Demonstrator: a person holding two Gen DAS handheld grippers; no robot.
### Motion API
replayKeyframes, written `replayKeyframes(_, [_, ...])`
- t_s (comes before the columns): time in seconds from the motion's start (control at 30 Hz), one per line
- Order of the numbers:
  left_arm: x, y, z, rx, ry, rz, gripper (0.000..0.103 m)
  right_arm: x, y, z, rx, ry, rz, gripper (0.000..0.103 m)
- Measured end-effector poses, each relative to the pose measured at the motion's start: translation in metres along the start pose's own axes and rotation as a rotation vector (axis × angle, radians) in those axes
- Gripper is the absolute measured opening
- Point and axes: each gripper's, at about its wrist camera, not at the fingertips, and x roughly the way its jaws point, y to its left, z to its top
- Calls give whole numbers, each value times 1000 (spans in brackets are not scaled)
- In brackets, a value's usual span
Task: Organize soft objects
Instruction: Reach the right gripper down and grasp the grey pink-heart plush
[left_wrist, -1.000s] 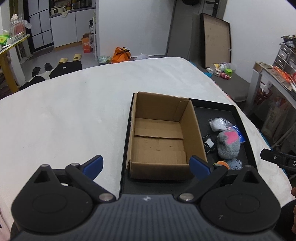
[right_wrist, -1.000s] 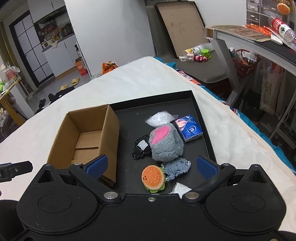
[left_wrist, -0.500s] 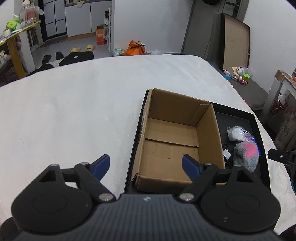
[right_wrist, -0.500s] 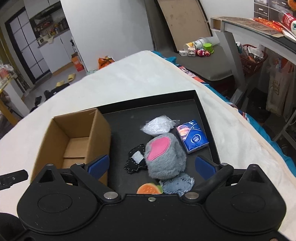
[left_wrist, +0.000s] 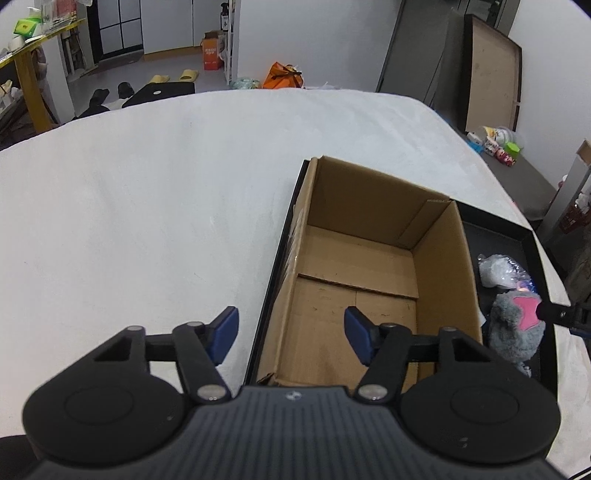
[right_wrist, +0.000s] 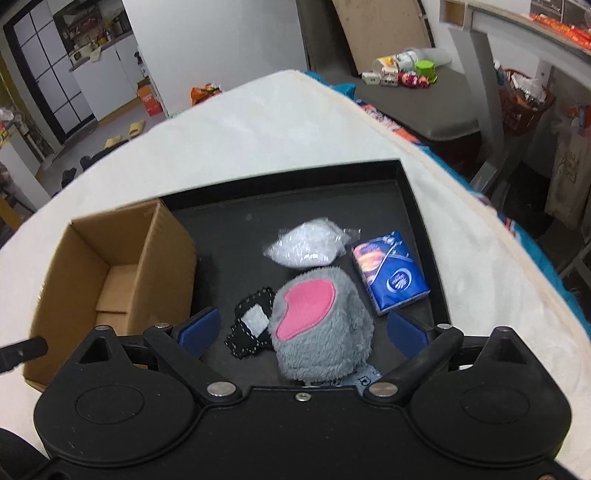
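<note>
Both grippers are sitting lower and nearer the black rectangular tray (right_wrist: 421, 206) than in the earlier frames, and the round orange burger-shaped plush seen then at the near edge is now hidden under the right tool.

Nearest in the right wrist view, the right gripper (right_wrist: 303, 326) is hanging with its blue pads spread wide and touching nothing; its jaws have just been narrowing a little, with the grey furry plush with a pink patch (right_wrist: 317, 325) lying between them. Just left of the plush is a small black-and-white patterned fabric piece (right_wrist: 251, 323); to its right a blue tissue pack (right_wrist: 391, 271), and farther off a clear bag of white filling (right_wrist: 306, 243).

At the left, the left gripper (left_wrist: 291, 334) is half open and has just been closing, straddling the left wall of the open brown cardboard box (left_wrist: 373, 266), which looks empty and stands in the tray's left part on the white cloth-covered surface (left_wrist: 147, 206).

By my reading, the first pick is being approached. Next, the right tool needs to drop around the plush and squeeze gently, while the left pinches the box wall to steady it.
</note>
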Motion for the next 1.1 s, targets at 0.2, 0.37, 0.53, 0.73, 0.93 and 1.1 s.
replayKeyframes(0.2, [12,0,2,-15,13,-2,49,15,3,-5,-43,32,-40,95])
replayKeyframes(0.37, [18,0,4,-34,13,2,43,33,2,-7,-57,68,-69,87])
replayKeyframes(0.53, [22,1,4,-50,16,2,30,38,4,-9,-79,79,-82,57])
replayKeyframes(0.73, [20,6,2,-56,7,11,12,29,4,-11,-69,75,-41,42])
replayKeyframes(0.93, [15,4,-2,-32,8,-6,12,13,7,-9,-58,37,-21,42])
replayKeyframes(1.1, [9,5,-6,-19,9,-11,12,4,13,-11,-76,22,-4,42])
